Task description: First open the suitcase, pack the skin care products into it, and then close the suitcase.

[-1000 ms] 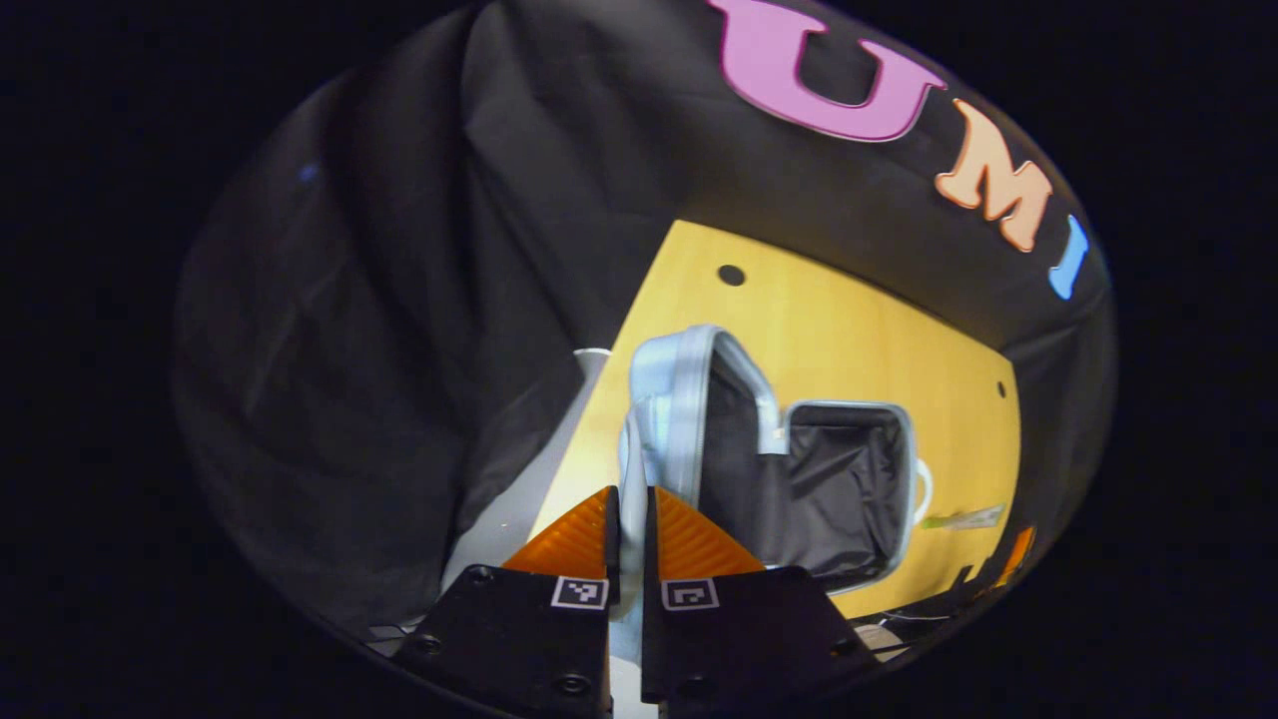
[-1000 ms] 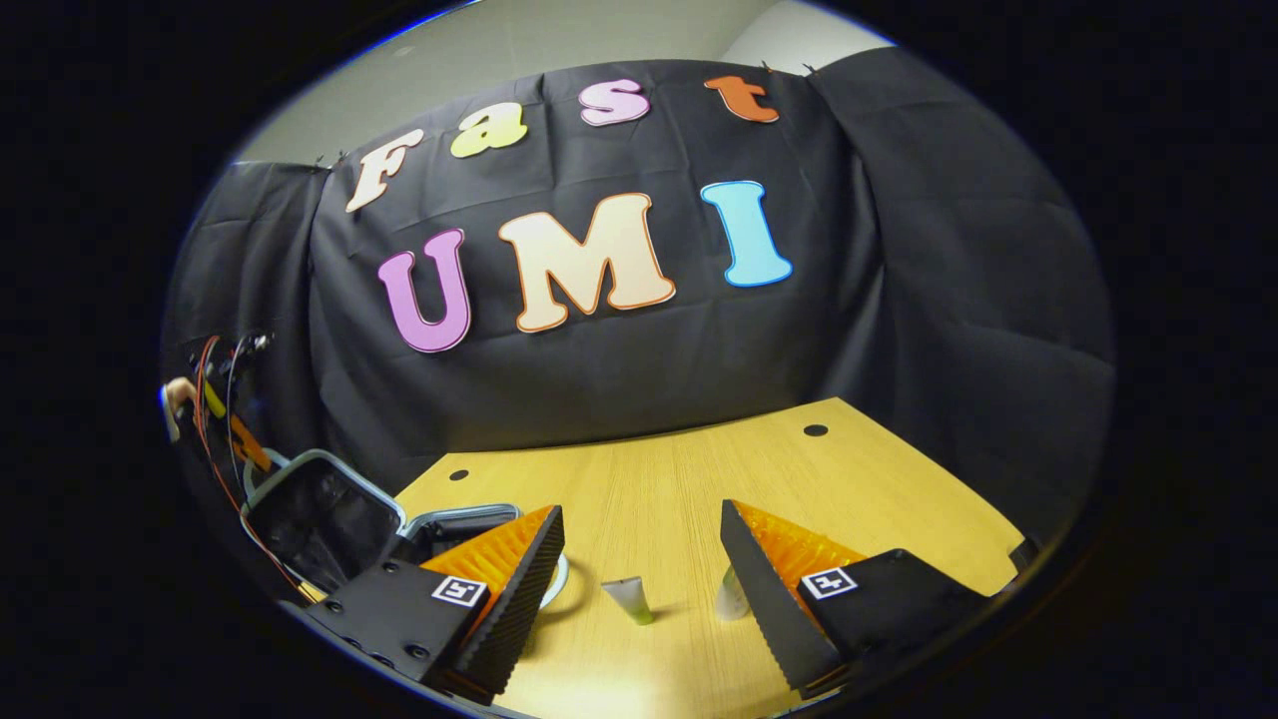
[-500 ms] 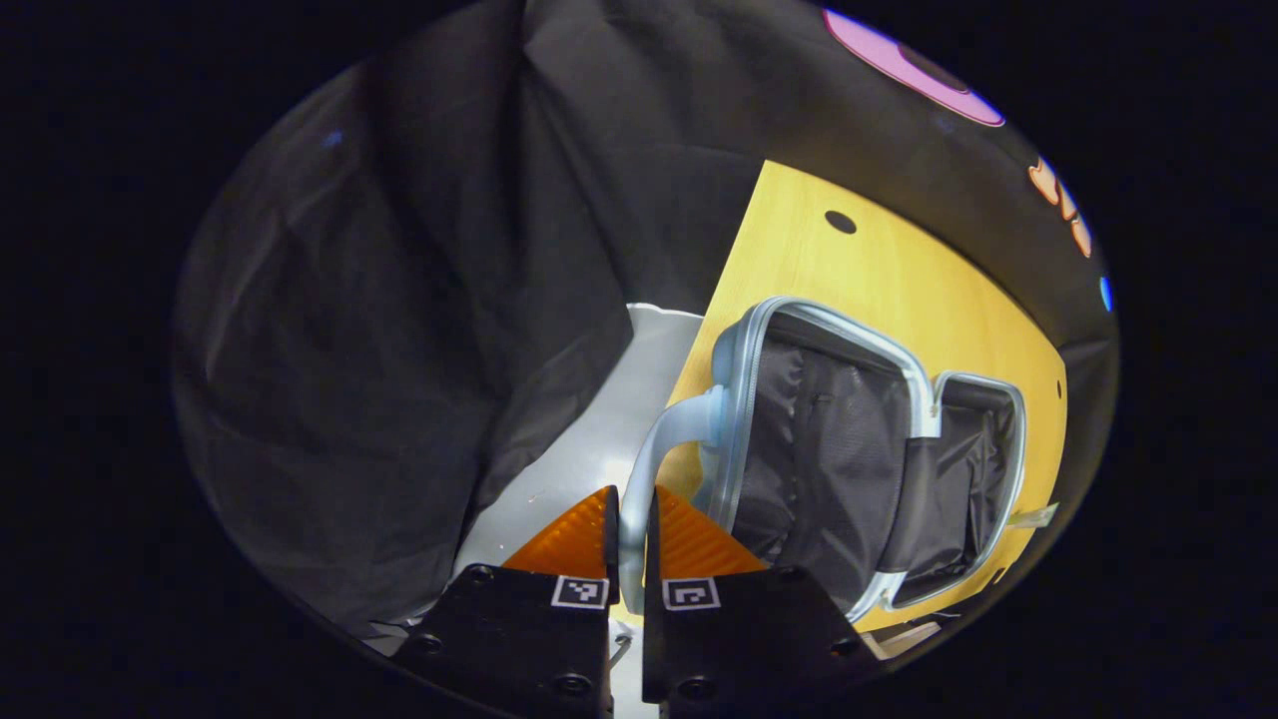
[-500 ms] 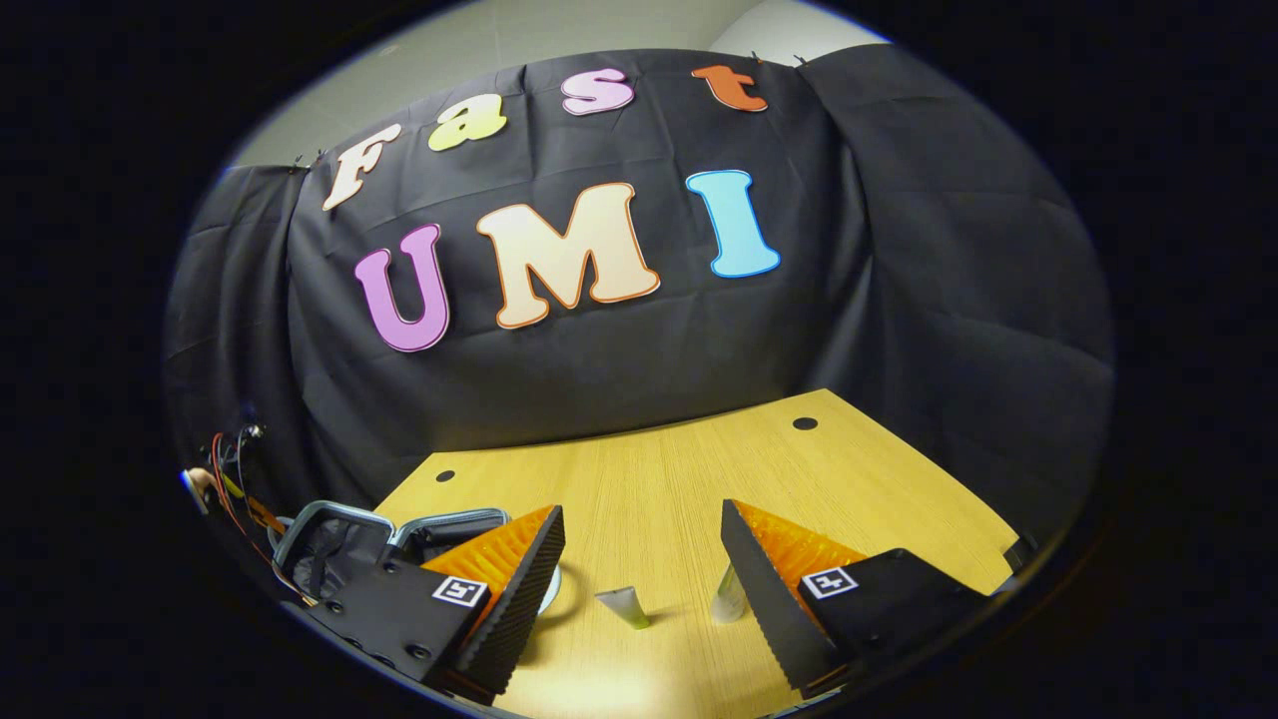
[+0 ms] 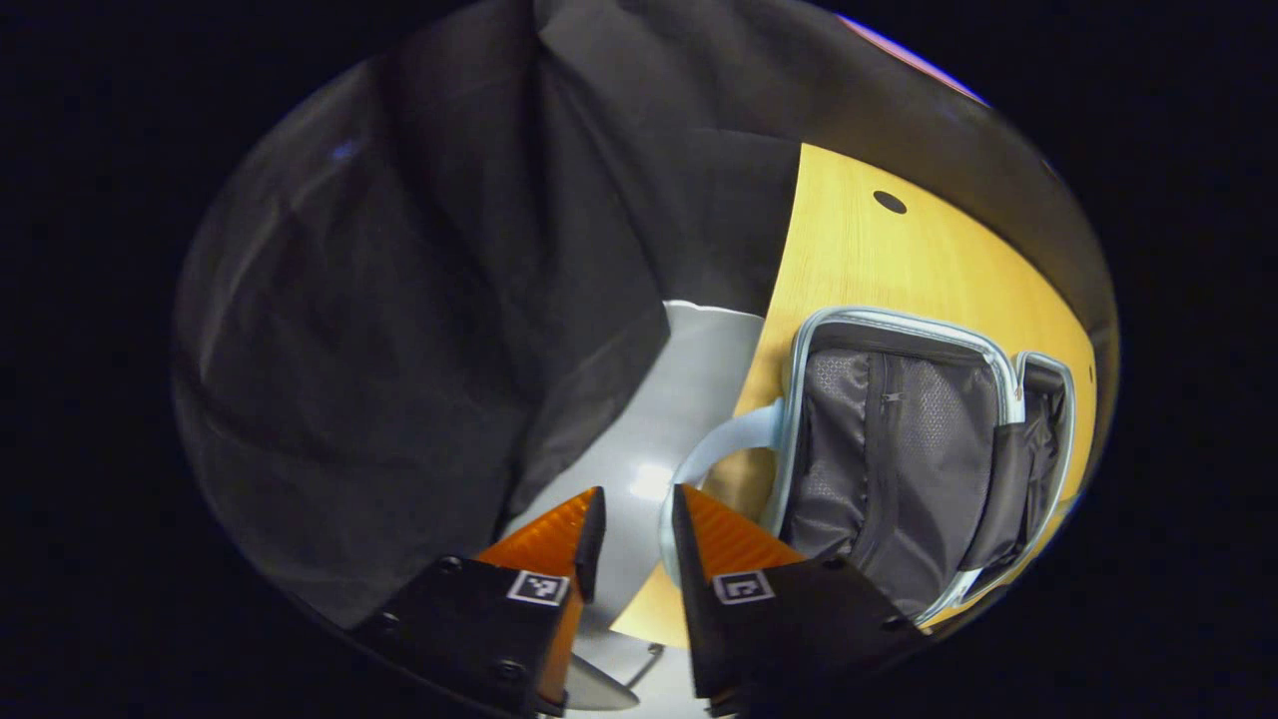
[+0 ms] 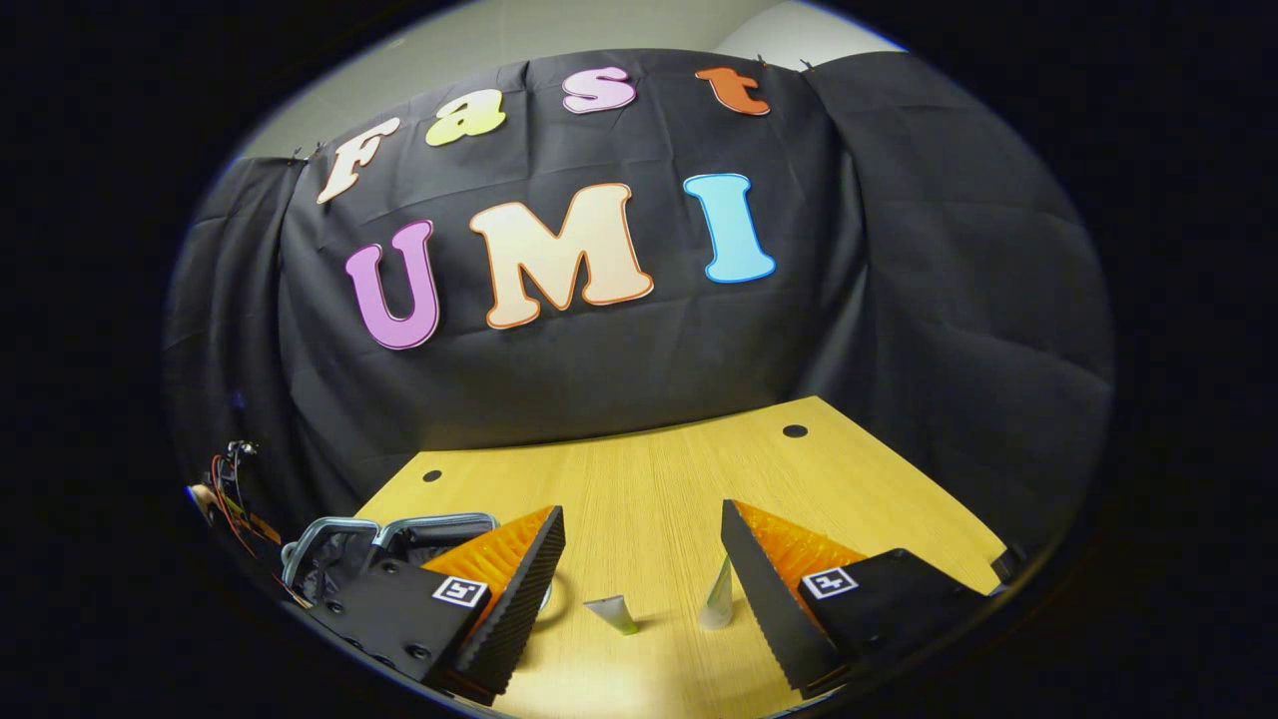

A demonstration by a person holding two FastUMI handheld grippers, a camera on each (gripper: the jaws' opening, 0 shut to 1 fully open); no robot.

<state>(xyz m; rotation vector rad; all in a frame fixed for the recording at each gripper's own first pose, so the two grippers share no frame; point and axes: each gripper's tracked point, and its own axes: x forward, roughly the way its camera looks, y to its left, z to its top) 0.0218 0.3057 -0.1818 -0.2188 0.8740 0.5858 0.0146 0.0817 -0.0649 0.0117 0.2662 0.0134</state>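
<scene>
Pale-blue suitcase (image 5: 929, 449) lies open, its handle (image 5: 699, 469) just beside the released left tool (image 5: 631, 519).

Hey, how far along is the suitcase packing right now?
Opening looks done: the suitcase lies spread open on the table, lining showing. In hand: nothing; the left gripper is open around the handle, and the right gripper hovers open. Left: the green-tipped tube and the white tube stand unpacked on the table, then closing.
</scene>
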